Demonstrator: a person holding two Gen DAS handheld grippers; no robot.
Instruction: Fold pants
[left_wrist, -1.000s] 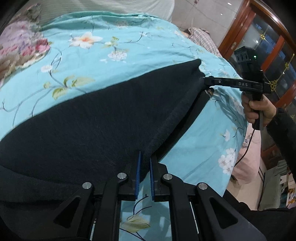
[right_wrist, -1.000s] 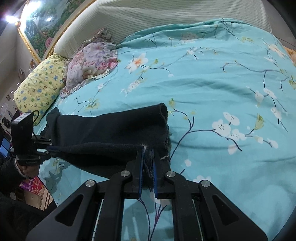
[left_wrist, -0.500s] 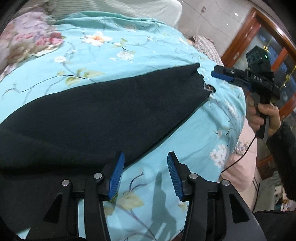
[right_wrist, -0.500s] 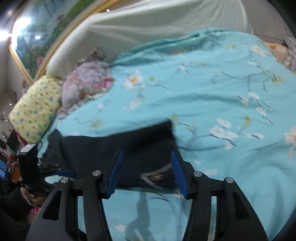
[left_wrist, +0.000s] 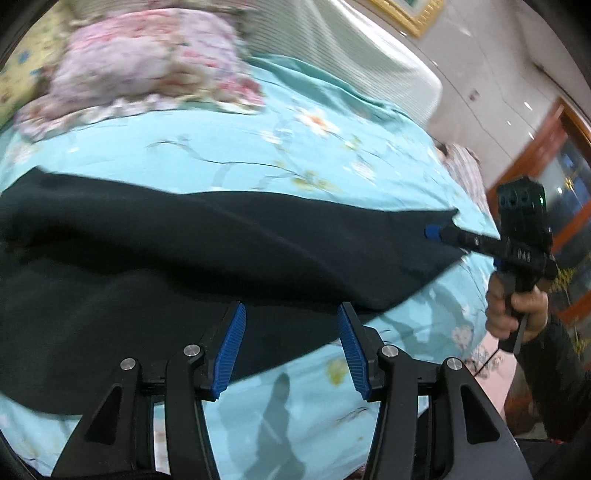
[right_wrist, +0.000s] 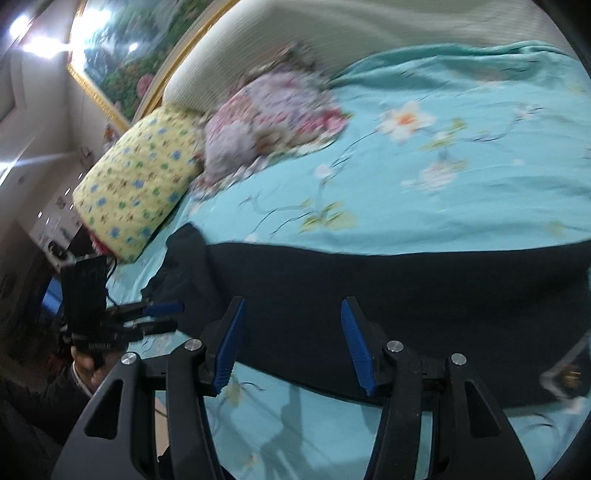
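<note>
Dark navy pants (left_wrist: 184, 251) lie flat and long across the turquoise flowered bedspread (left_wrist: 229, 147). My left gripper (left_wrist: 291, 310) hovers open above their near edge, nothing between its blue pads. In the right wrist view the pants (right_wrist: 406, 288) stretch from left to right, and my right gripper (right_wrist: 292, 302) is open over their near edge, also empty. The right gripper (left_wrist: 437, 232) shows at the pants' far end in the left wrist view, held by a hand (left_wrist: 517, 314). At the other end of the pants, the left gripper (right_wrist: 162, 315) appears open.
A pink flowered pillow (left_wrist: 147, 62) and a yellow patterned pillow (right_wrist: 140, 188) lie at the head of the bed by a padded headboard (right_wrist: 332, 40). A wooden cabinet (left_wrist: 565, 206) stands beyond the bed's right side. The view is motion-blurred.
Both grippers let go of the pants' edge and opened. Both have drawn back and risen a little, and the pants now lie flat on the bedspread.
</note>
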